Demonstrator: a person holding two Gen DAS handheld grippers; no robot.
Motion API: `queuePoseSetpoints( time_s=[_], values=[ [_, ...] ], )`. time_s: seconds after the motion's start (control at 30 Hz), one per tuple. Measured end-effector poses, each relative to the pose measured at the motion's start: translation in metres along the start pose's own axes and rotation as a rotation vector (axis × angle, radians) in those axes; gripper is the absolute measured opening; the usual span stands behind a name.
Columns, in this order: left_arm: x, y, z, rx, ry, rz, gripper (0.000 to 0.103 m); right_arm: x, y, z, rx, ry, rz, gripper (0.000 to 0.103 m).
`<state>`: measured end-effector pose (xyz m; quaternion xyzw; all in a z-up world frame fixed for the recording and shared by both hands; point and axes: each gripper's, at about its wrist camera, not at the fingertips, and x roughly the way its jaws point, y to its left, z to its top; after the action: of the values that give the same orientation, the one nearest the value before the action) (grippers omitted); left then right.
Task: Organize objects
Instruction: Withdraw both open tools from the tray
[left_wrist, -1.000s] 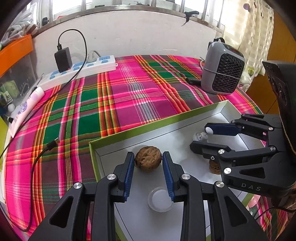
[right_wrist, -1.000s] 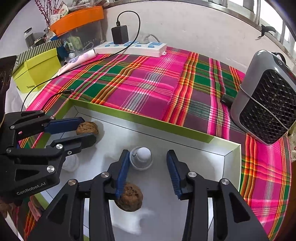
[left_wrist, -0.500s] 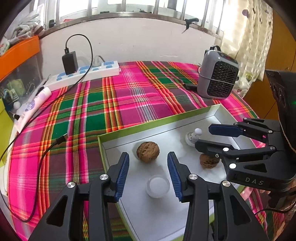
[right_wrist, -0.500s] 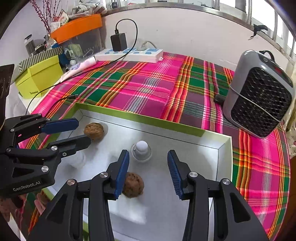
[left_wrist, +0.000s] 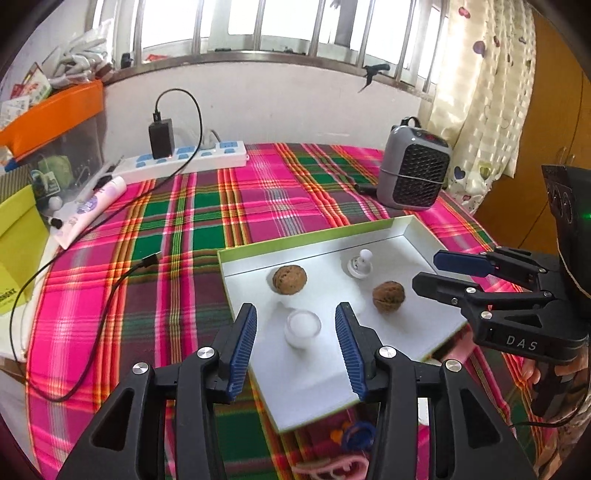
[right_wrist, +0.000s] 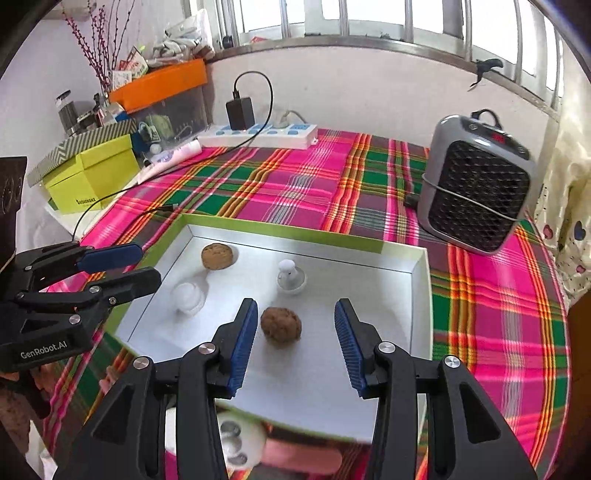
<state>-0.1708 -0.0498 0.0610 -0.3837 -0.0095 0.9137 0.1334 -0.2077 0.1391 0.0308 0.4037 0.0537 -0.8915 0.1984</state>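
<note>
A white tray with a green rim (left_wrist: 421, 243) (right_wrist: 413, 295) lies on the plaid cloth. In it are two walnuts (left_wrist: 290, 279) (left_wrist: 388, 296), also in the right wrist view (right_wrist: 217, 256) (right_wrist: 281, 325), a small white cup (left_wrist: 303, 326) (right_wrist: 188, 297) and a white knobbed piece (left_wrist: 360, 263) (right_wrist: 290, 277). My left gripper (left_wrist: 295, 345) is open and empty, raised above the cup. My right gripper (right_wrist: 295, 343) is open and empty, raised above the nearer walnut.
A grey heater (left_wrist: 413, 173) (right_wrist: 476, 184) stands at the tray's far right. A power strip with a charger (left_wrist: 184, 157) (right_wrist: 258, 134), a cable (left_wrist: 110, 295), a tube (left_wrist: 88, 210) and a yellow-green box (right_wrist: 92, 173) lie to the left.
Both grippers have drawn back and up from the tray, staying open. The walnut that sat between my left fingers now lies farther ahead.
</note>
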Motion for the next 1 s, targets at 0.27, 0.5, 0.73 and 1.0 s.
queuePoseSetpoints(
  time_s=[0.27,0.5,0.73,1.0],
  values=[
    [-0.028,0.004,-0.030,0.002,-0.012,-0.021,0.043,-0.030,-0.006,-0.028,0.053,-0.040,-0.011,0.045],
    [-0.040,0.007,-0.064,-0.016,0.020,-0.106,0.043,-0.047,-0.008,-0.050,0.059,-0.057,-0.023,0.045],
    [-0.044,-0.002,-0.085,0.075,0.020,-0.095,0.043,-0.049,-0.006,-0.072,0.041,-0.033,-0.031,0.045],
    [-0.032,-0.016,-0.093,0.164,0.065,-0.115,0.045,-0.040,-0.018,-0.085,0.078,0.003,-0.032,0.045]
  ],
)
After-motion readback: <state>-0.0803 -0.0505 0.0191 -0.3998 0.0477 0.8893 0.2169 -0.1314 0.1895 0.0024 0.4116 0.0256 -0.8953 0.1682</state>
